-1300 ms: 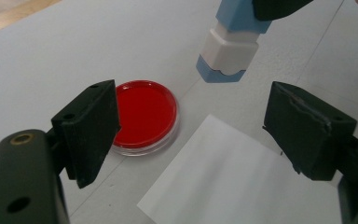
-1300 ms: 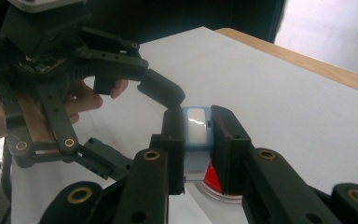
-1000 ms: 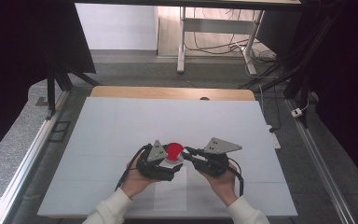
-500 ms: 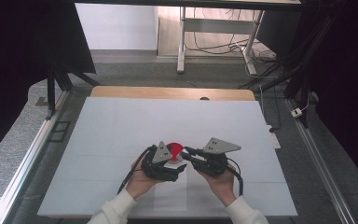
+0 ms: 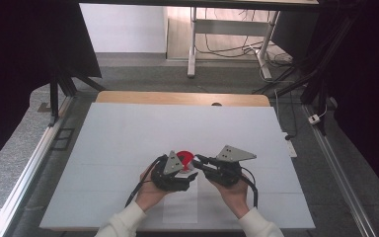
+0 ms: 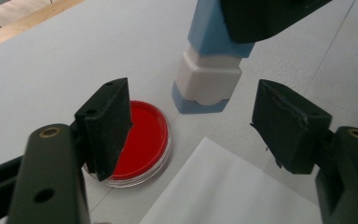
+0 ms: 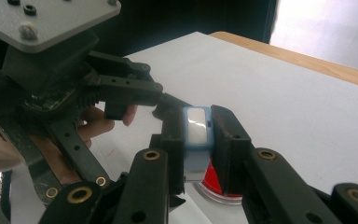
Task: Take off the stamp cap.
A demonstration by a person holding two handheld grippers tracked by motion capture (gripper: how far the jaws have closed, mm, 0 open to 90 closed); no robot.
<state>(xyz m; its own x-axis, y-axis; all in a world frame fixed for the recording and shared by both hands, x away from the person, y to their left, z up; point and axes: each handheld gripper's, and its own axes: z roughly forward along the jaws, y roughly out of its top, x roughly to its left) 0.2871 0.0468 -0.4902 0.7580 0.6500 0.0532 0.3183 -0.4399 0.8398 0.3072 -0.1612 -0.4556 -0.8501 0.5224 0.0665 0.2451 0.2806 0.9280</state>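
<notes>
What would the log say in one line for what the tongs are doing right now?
right tongs: shut on blue and white block | left tongs: open, under block | red dish: on table

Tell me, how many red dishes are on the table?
1. The red dish lies flat on the white table, beside the left gripper and under the blue-and-white block.

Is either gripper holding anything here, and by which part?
The right gripper is clamped on the blue-and-white device, jaws on its two long sides near the blue upper body. The left gripper is open, holding nothing.
</notes>
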